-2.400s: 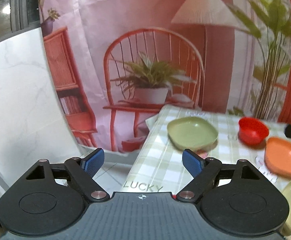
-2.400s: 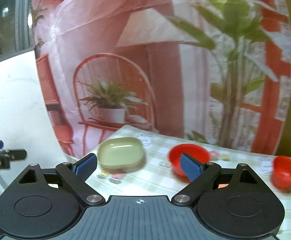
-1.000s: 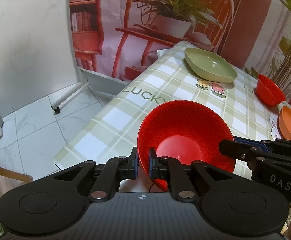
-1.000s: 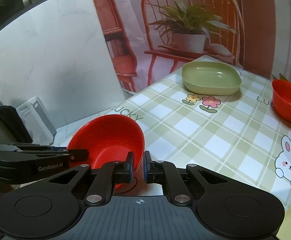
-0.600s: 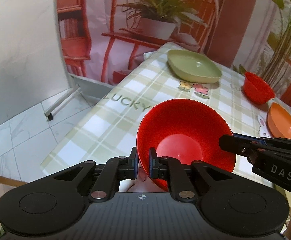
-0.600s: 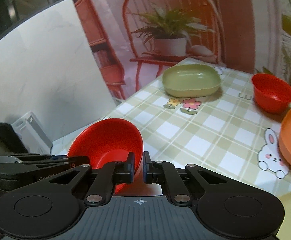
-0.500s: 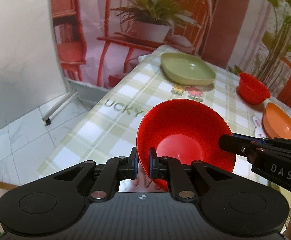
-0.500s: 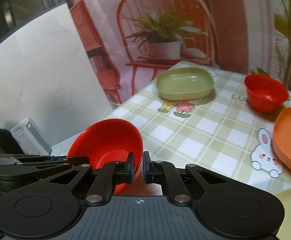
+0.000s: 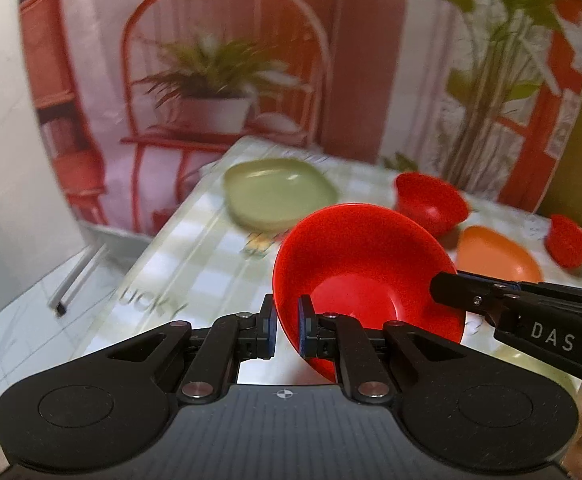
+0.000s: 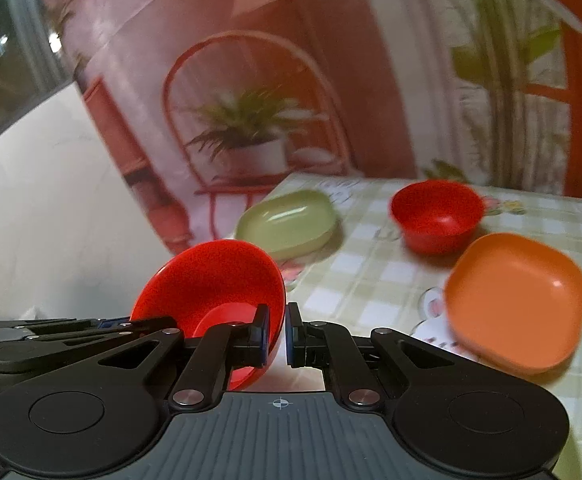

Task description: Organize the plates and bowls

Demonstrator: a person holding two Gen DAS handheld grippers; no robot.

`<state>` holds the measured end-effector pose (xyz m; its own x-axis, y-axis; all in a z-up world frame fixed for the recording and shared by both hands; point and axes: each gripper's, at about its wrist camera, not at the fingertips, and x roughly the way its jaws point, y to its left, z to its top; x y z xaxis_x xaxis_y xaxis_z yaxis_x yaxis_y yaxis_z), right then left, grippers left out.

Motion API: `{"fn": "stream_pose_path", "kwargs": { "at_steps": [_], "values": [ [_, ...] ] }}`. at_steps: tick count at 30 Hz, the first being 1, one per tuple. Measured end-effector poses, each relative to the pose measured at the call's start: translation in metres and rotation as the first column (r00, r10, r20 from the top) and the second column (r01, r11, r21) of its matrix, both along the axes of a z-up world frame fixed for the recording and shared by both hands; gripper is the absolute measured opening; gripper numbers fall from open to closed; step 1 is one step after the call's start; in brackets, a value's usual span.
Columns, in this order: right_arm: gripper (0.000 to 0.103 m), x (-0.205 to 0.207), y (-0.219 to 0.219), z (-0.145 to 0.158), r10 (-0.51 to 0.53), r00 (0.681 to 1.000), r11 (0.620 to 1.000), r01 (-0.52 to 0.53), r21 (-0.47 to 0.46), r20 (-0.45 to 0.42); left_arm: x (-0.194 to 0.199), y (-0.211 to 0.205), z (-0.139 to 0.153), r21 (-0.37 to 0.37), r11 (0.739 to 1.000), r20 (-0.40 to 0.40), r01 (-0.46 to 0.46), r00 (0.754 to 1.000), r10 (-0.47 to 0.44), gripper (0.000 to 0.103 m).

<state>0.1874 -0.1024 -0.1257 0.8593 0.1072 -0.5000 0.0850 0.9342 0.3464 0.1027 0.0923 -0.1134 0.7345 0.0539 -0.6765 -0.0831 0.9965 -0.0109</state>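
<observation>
- So, both grippers have one red bowl (image 9: 365,264) between them, held up clear of the checked tablecloth (image 9: 195,264) at its near corner.
- Left gripper (image 9: 287,326) is clamped narrow on the bowl's rim, one pad inside the wall, one outside.
- Right gripper (image 10: 277,334) is pinched just as tight on the opposite rim (its black fingers reach in from the right edge of the left wrist view).
- Bowl is tilted, its mouth open toward the left camera.
- Farther back on the cloth sits a green plate (image 9: 277,194), near the far left corner.
- Second red bowl (image 10: 437,214) stands right of the green plate, with an orange plate (image 10: 517,300) nearer.
- Third red bowl (image 9: 569,240) sits at the far right (blurred).
</observation>
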Motion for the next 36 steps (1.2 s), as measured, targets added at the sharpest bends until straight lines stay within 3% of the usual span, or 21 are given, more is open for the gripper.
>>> {"fn": "stream_pose_path", "kwargs": {
  "at_steps": [17,36],
  "values": [
    [0.007,-0.015,-0.083,0.028,-0.159,0.986,0.987,0.156,0.047,0.045,0.048,-0.080,0.028,0.014,0.991,0.041,0.132,0.990,-0.132,0.011],
    [0.007,-0.002,-0.129,0.057,-0.206,0.978,0.978,0.204,0.052,0.029,0.086,-0.110,0.047,0.002,0.980,0.057,0.200,0.978,-0.200,0.012]
  ]
}}
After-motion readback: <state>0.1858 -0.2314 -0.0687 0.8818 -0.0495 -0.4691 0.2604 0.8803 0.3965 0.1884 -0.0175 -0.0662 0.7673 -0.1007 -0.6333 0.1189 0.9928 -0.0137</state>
